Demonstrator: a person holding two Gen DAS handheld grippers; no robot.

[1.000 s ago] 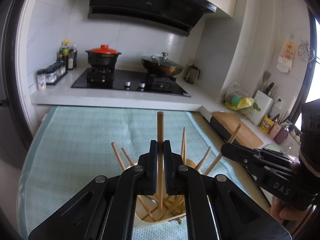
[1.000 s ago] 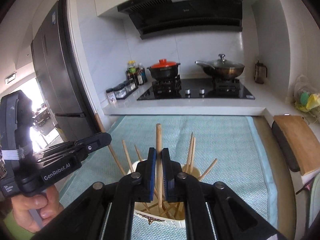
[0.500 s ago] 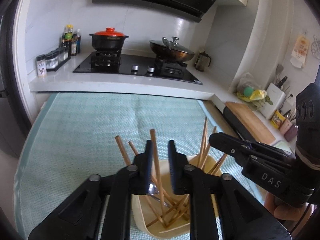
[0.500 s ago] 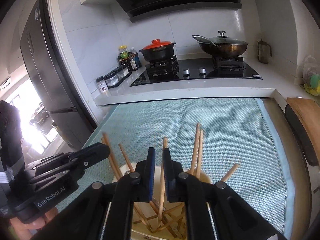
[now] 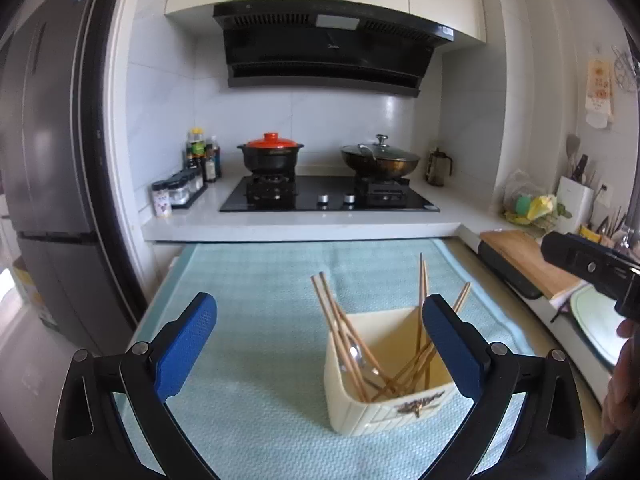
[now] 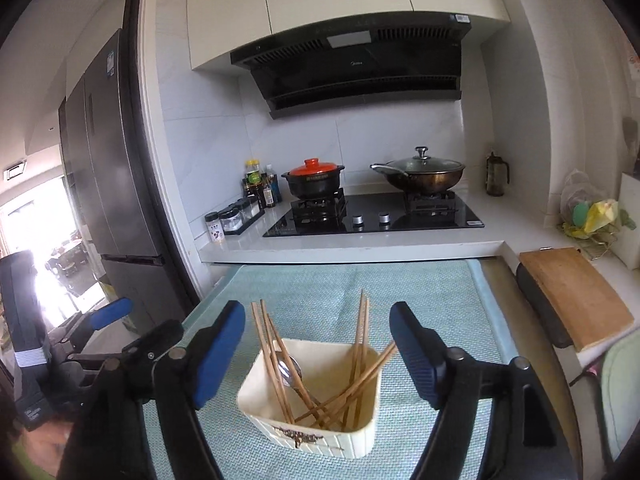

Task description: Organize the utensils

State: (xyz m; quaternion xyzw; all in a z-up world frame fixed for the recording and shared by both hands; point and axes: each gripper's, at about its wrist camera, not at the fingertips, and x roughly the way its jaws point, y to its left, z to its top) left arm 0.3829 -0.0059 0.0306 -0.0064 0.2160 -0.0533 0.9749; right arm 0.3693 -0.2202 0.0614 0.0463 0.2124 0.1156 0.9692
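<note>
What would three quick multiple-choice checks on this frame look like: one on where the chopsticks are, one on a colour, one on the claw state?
1. Where are the chopsticks?
A. Flat on the mat
B. Standing in the cream holder
C. On the cutting board

2. What colour is the lid of the black pot on the stove?
A. Red-orange
B. Green
C. White

3. What state are the two claws in?
A. Both shut on a chopstick
B. One open, one shut
C. Both open, holding nothing

Answers:
1. B, the sticks lean inside the cream holder on the teal mat.
2. A, its lid shows red-orange.
3. C, the left claw and right claw both stand wide apart and bare.
</note>
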